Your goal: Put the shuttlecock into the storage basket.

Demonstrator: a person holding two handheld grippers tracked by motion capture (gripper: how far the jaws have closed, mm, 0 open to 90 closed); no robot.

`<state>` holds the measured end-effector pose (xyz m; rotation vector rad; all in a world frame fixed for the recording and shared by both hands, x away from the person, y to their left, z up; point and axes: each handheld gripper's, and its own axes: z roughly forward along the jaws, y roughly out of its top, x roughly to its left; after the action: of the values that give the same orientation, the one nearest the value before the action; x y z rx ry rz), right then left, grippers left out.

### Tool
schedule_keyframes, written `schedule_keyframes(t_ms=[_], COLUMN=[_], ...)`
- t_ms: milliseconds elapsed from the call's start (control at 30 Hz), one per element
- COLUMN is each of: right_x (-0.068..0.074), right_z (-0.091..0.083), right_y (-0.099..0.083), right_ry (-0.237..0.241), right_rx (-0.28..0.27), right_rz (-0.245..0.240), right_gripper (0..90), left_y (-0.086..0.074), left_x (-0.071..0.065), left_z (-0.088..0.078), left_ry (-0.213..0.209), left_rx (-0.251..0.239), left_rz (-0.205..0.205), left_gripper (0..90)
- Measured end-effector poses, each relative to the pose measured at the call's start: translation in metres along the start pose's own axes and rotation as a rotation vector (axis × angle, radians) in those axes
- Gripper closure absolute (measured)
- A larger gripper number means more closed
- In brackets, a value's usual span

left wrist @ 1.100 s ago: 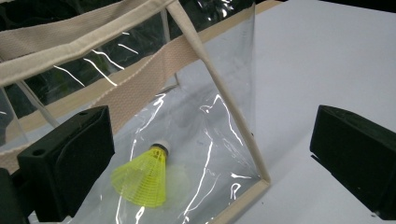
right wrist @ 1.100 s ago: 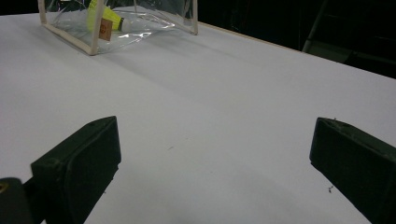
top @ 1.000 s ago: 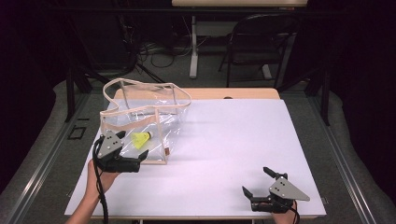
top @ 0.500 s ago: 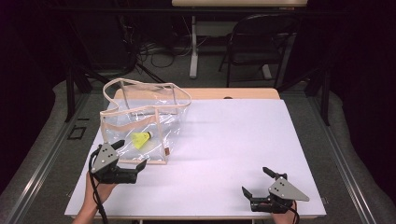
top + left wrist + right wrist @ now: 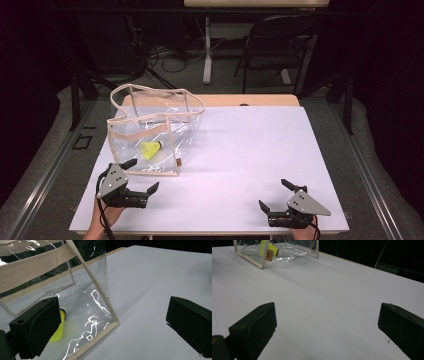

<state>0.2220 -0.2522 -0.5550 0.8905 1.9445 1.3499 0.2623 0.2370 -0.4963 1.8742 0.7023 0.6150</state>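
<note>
While a yellow shuttlecock lies inside the clear bag, the left gripper sits spread just beside it; the right gripper rests spread, well apart.

I can read no writing anywhere; the small brown tag on the clear plastic bag is too blurred.

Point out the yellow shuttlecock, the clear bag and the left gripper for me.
shuttlecock (image 5: 150, 149), high view, on its yellow skirt inside the bag.
clear bag (image 5: 170, 124), high view, on the front wall's top trim.
left gripper (image 5: 141, 176), high view, midway between its open jaw tips.
</note>
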Motion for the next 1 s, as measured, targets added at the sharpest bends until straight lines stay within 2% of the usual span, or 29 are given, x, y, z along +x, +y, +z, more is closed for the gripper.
schedule_keyframes(t_ms=[433,767,1000], right_x=[0.000,0.001,0.000], right_z=[0.000,0.000,0.001], right_y=[0.000,0.000,-0.001], right_ry=[0.001,0.001,0.002], right_rx=[0.003,0.004,0.004], right_rz=[0.000,-0.001,-0.002], right_gripper=[1.6,1.6,1.6], left_y=[-0.022,-0.040,-0.050], left_x=[-0.004,-0.008,-0.014], left_z=[0.001,0.006,0.009], left_ry=[0.000,-0.017,-0.034], left_rx=[0.008,0.029,0.005], left_rz=[-0.020,-0.029,-0.025], left_gripper=[0.0,0.0,0.0])
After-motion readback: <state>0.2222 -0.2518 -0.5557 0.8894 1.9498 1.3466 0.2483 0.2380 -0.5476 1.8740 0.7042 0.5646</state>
